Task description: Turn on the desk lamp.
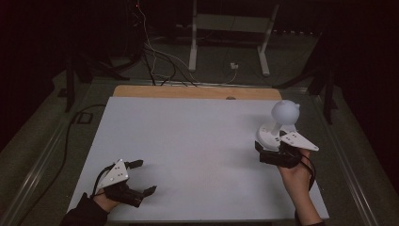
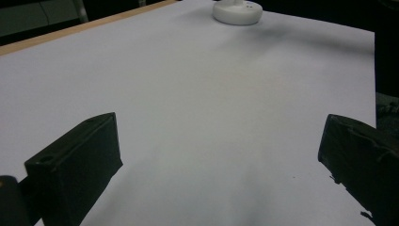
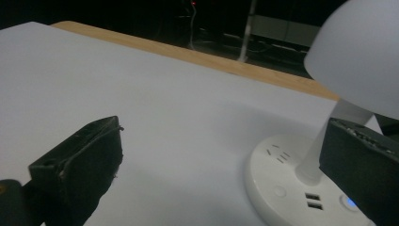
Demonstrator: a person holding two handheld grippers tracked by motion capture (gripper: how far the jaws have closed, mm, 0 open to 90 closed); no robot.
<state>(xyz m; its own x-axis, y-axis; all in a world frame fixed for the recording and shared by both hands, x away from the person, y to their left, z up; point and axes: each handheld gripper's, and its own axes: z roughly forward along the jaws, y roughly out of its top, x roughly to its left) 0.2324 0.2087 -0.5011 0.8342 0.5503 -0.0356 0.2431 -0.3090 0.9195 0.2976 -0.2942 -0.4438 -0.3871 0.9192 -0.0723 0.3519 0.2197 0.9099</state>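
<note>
A small white desk lamp (image 1: 277,127) stands near the right edge of a white tabletop (image 1: 197,155), with a rounded matte shade, slim neck and round glossy base carrying sockets, USB ports and a blue-lit button. The right gripper (image 1: 277,153) sits just beside the base, jaws apart and empty. The left gripper (image 1: 134,179) rests near the front left corner, well apart from the lamp, jaws also spread wide. Any touch on the smooth base probably calls for a slow, light approach so the top-heavy lamp stays upright.
</note>
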